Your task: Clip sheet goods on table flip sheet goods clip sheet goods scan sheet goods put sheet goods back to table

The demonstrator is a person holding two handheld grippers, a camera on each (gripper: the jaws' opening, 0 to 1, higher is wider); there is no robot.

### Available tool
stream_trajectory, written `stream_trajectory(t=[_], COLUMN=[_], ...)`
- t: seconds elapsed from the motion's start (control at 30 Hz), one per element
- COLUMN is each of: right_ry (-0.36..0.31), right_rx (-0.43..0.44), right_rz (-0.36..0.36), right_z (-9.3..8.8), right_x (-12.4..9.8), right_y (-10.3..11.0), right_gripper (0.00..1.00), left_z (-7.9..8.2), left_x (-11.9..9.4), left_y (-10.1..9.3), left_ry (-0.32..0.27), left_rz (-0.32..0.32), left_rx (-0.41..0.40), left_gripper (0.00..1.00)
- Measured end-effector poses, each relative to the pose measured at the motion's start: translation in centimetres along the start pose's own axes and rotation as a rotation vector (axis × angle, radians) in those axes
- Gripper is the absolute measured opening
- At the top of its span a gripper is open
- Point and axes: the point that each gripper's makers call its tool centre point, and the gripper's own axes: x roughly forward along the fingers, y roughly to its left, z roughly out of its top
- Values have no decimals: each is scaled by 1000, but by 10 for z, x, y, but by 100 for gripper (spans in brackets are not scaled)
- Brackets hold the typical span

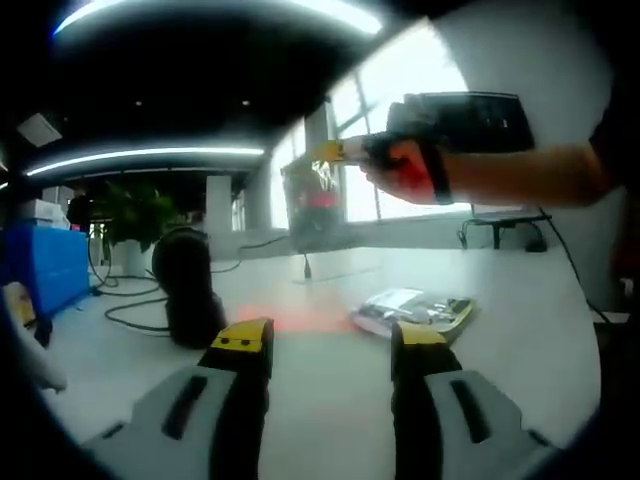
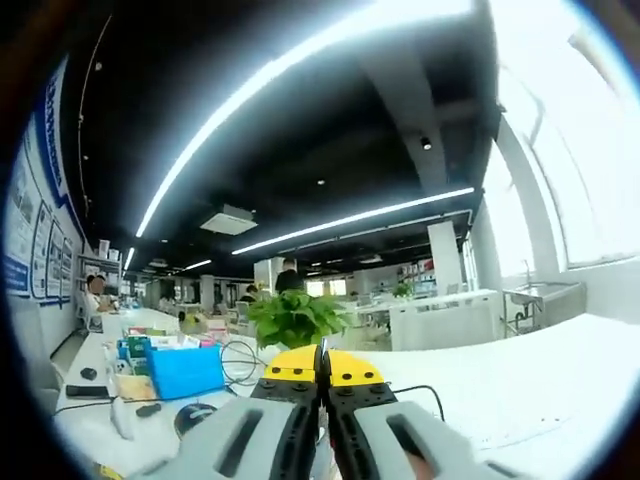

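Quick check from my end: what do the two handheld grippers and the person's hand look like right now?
Both grippers, left gripper and right gripper, have grey jaw bodies with dark slots, black inner faces and yellow tips. In the left gripper view, the hand wears a red-and-black glove below a dark sleeve.

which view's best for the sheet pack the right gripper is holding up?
Left gripper view: the sheet pack hangs flat-on from the right gripper above the table. In the right gripper view the shut jaws show it edge-on as a thin sliver.
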Motion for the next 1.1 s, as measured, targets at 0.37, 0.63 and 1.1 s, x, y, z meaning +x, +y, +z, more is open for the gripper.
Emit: stream_trajectory(t=[0.37, 0.63, 1.1], right_ry=[30, 45, 95], right_rx=[-28, -44, -86], right_rz=[25, 118, 236], right_z=[2, 5, 2], right_x=[-14, -21, -32], right_y=[-16, -8, -3], right_gripper=[0, 0, 0], left_z=[-1, -1, -1], left_x=[0, 1, 1], left_y=[-1, -1, -2], left_ry=[5, 6, 8], left_rz=[0, 0, -2], left_rx=[4, 7, 12], left_gripper=[40, 40, 40])
